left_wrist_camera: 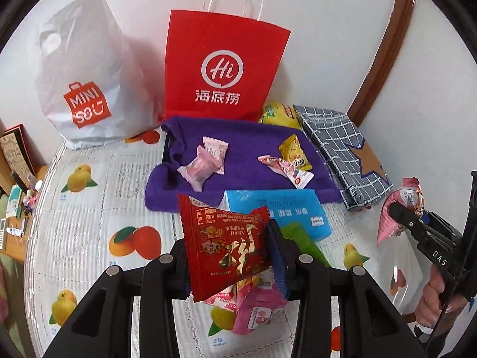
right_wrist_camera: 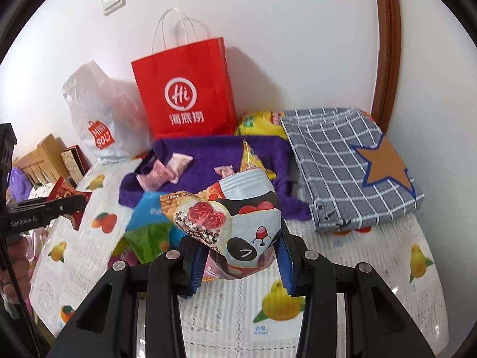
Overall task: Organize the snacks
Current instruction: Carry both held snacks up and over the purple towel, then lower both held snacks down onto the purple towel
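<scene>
The left gripper [left_wrist_camera: 229,256] pinches a flat, glossy red packet [left_wrist_camera: 220,247] with serrated edges; the right gripper [right_wrist_camera: 241,256] clamps a puffy, crinkled foil pouch [right_wrist_camera: 238,226] above a fuzzy purple towel [left_wrist_camera: 253,137].

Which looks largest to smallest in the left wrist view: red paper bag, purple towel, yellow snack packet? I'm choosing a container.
1. Red paper bag
2. Purple towel, close to the bag in apparent size, so this order is unsure
3. Yellow snack packet, clearly smallest

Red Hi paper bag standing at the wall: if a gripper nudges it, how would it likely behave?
The red paper bag stands tall and upright, so it would probably tip rather than slide. Its flat, uncreased sides suggest stiff paper and little inside, likely light.
</scene>
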### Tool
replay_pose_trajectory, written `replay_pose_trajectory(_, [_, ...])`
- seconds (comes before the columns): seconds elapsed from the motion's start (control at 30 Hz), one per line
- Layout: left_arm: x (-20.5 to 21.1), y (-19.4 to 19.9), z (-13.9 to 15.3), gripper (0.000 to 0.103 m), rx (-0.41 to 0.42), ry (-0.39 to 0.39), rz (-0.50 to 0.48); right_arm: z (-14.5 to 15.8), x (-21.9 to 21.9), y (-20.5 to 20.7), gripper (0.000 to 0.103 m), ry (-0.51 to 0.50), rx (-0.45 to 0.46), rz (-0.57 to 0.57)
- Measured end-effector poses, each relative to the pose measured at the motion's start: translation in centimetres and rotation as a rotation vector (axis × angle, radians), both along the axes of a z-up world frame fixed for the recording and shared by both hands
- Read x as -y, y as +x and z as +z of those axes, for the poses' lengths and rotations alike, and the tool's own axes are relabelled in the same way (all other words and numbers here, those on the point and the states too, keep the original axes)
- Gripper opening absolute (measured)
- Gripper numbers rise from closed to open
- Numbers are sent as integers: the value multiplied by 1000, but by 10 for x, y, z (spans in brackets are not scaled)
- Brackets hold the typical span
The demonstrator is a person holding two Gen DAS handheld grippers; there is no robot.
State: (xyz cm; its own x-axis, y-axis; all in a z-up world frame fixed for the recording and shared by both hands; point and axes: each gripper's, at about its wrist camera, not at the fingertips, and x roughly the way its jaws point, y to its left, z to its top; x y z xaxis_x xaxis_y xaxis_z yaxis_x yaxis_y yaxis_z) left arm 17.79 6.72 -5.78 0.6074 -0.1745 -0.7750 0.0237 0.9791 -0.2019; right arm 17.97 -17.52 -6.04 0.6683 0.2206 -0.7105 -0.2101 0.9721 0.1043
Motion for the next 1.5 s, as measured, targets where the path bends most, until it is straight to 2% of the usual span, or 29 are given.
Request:
replay_pose_trajectory(0.47, [2, 25, 11, 39, -5, -25, -8, 22, -19, 27, 41, 8, 35, 29])
replay_pose_trajectory(1.0, [-10, 98, 28, 39, 4, -6, -2, 44, -51, 109, 40, 27, 67, 72])
replay_pose_trajectory(1.27, [-15, 142, 23, 39, 1, -5, 2, 31, -64, 153, 40, 28, 45, 91])
replay_pose_trajectory(1.5, [-14, 169, -10, 39, -33, -23, -12, 3, -67, 190, 40, 31, 8, 98])
